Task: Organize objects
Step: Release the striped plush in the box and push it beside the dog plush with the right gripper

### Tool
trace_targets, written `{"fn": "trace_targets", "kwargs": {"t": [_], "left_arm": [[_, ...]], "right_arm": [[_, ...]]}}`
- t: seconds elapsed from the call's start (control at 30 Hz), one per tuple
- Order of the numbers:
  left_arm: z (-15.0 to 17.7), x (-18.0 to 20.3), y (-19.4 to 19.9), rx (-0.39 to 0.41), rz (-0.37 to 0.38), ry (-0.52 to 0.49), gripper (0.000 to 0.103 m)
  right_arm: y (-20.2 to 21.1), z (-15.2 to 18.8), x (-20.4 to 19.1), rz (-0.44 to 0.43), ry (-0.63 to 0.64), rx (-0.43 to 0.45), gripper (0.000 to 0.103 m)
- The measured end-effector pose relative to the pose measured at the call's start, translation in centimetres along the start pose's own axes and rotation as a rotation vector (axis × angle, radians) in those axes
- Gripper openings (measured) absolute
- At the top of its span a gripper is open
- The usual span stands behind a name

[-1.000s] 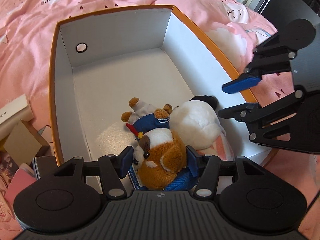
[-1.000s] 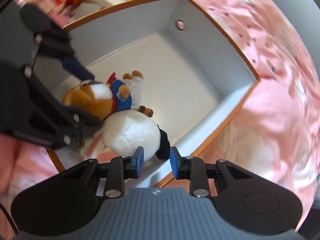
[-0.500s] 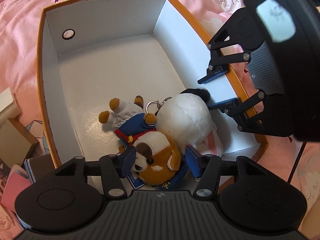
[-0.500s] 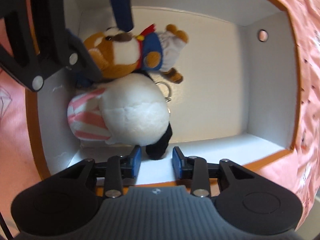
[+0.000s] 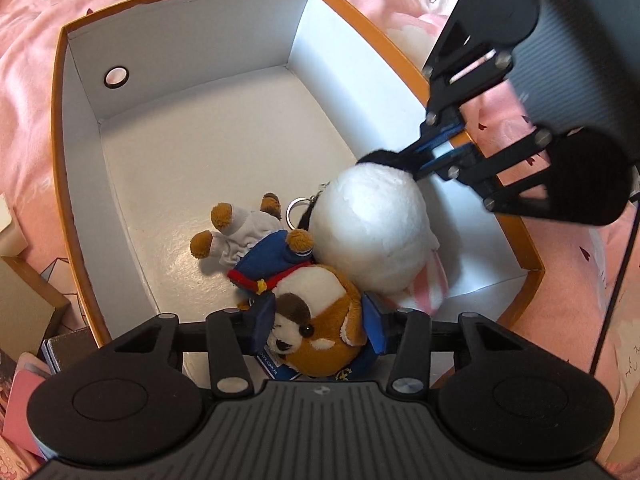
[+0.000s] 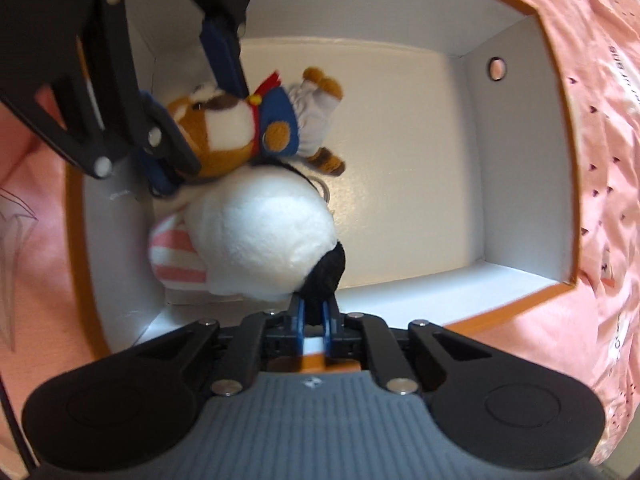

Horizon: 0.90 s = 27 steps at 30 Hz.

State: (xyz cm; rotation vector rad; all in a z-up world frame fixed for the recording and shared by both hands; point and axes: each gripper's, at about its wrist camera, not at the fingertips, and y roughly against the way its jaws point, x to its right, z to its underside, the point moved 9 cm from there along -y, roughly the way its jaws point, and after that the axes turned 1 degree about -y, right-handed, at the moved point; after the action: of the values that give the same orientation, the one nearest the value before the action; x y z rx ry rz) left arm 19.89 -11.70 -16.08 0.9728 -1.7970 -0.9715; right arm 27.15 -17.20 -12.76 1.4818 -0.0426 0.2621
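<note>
An orange-rimmed white box (image 5: 192, 52) (image 6: 516, 160) lies on a pink bed. Two plush toys lie in its near corner. One is a brown-and-white dog plush (image 5: 316, 320) (image 6: 224, 132) in a blue sailor outfit. The other is a round white plush (image 5: 372, 232) (image 6: 260, 236) with a black tuft (image 6: 326, 276) and a pink-striped part. My left gripper (image 5: 318, 326) (image 6: 214, 126) is closing, and its blue pads press both sides of the dog's head. My right gripper (image 6: 314, 316) (image 5: 404, 158) is shut on the white plush's black tuft by the box wall.
A metal keyring (image 5: 296, 211) lies between the two plushes. The far half of the box floor (image 5: 208, 152) holds nothing. A brown carton (image 5: 24, 292) and flat books (image 5: 24, 380) sit on the pink bedspread (image 5: 32, 40) left of the box.
My right gripper rolled, came down over the box edge and shut on the black tuft. My left gripper's jaws narrowed onto the dog's head.
</note>
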Motion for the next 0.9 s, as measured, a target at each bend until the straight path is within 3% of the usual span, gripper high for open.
{"fn": "trace_targets", "kwargs": {"t": [0.2, 0.33, 0.5, 0.6, 0.63, 0.67, 0.9], "left_arm": [[0.4, 0.9, 0.1, 0.034, 0.042, -0.037, 0.051], [0.3, 1.6, -0.1, 0.063, 0.048, -0.073, 0.051], [0.7, 1.7, 0.1, 0.066, 0.019, -0.11, 0.051], [0.6, 1.2, 0.1, 0.069, -0.002, -0.107, 0.051], [0.4, 1.1, 0.1, 0.071, -0.008, -0.108, 0.051], [0.3, 1.1, 0.1, 0.073, -0.014, -0.112, 0.051], [-1.0, 0.6, 0.4, 0.083, -0.034, -0.121, 0.051]], "right_arm": [[3.2, 0.0, 0.0, -0.04, -0.021, -0.024, 0.002], [2.7, -1.6, -1.4, -0.085, -0.039, -0.004, 0.0], [1.5, -1.8, -0.7, -0.046, -0.092, 0.02, 0.004], [1.6, -1.2, -0.3, -0.032, -0.103, 0.028, 0.025], [1.9, -0.8, -0.7, -0.022, -0.096, 0.022, 0.043], [1.6, -0.7, -0.7, -0.01, -0.089, 0.015, 0.055], [3.0, -0.2, 1.4, 0.048, -0.116, 0.067, 0.057]]}}
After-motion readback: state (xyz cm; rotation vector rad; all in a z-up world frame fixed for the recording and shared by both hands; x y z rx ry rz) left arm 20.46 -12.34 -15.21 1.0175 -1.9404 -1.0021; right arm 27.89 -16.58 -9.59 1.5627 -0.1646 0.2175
